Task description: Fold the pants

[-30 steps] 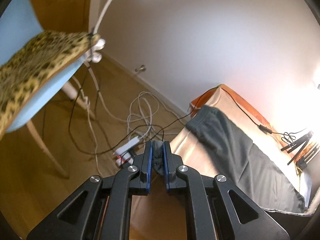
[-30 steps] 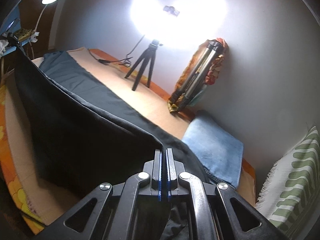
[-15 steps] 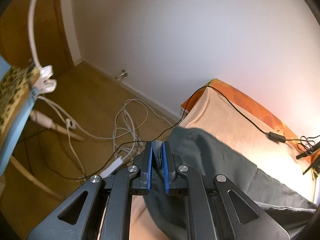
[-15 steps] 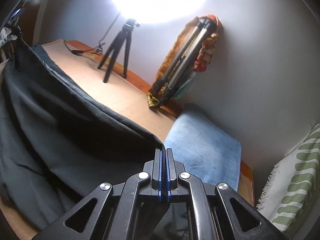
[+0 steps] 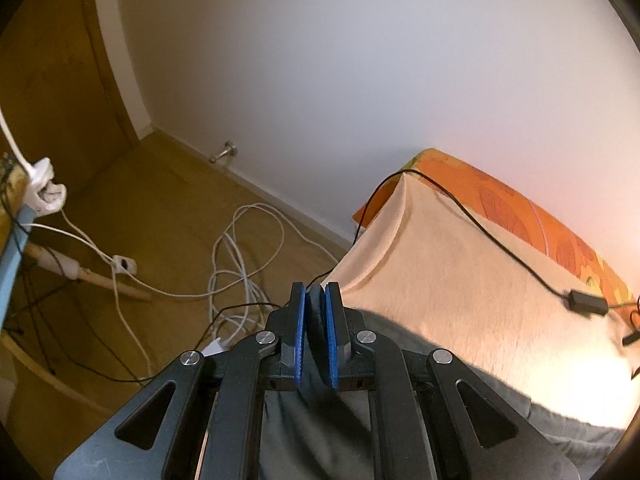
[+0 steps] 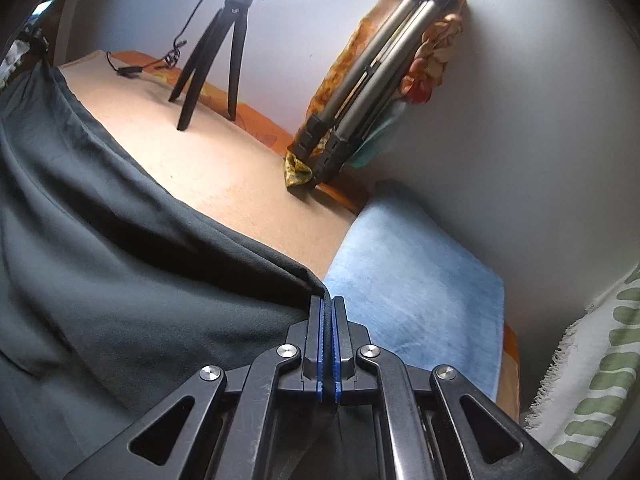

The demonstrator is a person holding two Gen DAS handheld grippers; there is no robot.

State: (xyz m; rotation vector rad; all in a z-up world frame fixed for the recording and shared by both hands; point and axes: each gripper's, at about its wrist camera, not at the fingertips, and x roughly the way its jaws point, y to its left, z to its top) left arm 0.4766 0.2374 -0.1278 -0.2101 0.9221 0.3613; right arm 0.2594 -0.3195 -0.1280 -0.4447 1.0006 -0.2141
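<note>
Both grippers are clamped on the pants (image 6: 100,264). The left gripper (image 5: 316,304) pinches a bunched edge of dark cloth between its blue pads (image 5: 299,336), above the corner of the bed (image 5: 452,280). The right gripper (image 6: 328,320) has its pads pressed nearly together on a thin corner of the same garment. The pants are dark grey, smooth and matte, spread in long soft folds across the cream sheet, with a taut upper edge running from the right gripper toward the far left. A blue towel (image 6: 420,280) lies just beside the right gripper. A small tripod (image 6: 216,52) stands on the bed, and a folded tripod (image 6: 372,76) leans on the wall. White cables (image 5: 236,264) coil on the wooden floor (image 5: 168,208).
</note>
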